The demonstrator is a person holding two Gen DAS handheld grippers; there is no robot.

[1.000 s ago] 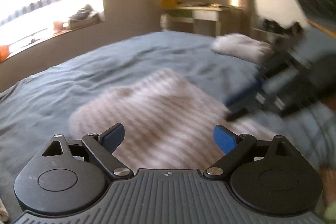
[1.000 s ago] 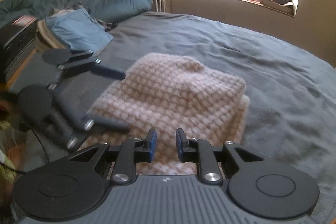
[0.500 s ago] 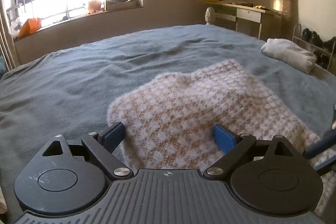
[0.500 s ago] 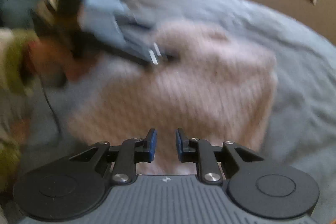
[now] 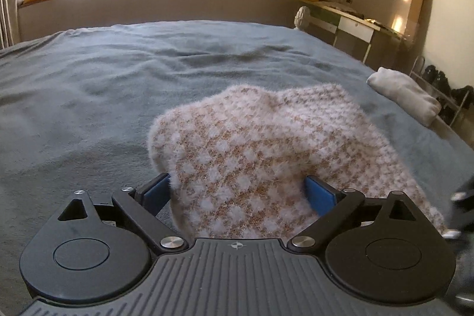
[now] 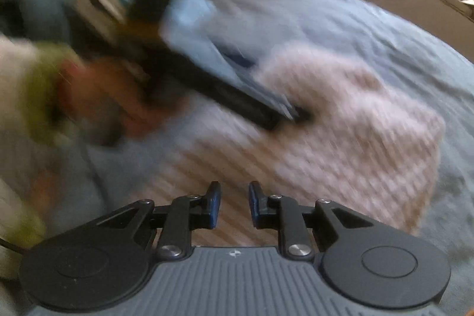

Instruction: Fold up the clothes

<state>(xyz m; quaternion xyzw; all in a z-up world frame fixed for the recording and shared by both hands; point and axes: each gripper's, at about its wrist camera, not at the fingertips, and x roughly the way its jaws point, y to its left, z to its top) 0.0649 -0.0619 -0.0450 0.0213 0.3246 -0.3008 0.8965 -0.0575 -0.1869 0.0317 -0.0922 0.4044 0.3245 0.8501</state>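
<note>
On the grey-blue bed (image 5: 124, 85): folded fuzzy sweater (image 5: 266, 150), tan-and-white check. Left hand-held gripper (image 5: 238, 191) spread wide astride its edge; right hand-held gripper (image 6: 234, 205) slightly parted, empty.

Fuzzy knit sweater (image 5: 266, 150) on a seemingly napped, matt bedspread (image 5: 103, 79).

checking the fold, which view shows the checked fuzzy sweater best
The left wrist view: the checked fuzzy sweater is sharp there, folded on the grey bedspread between the open left gripper. The right wrist view shows it motion-blurred.
</note>
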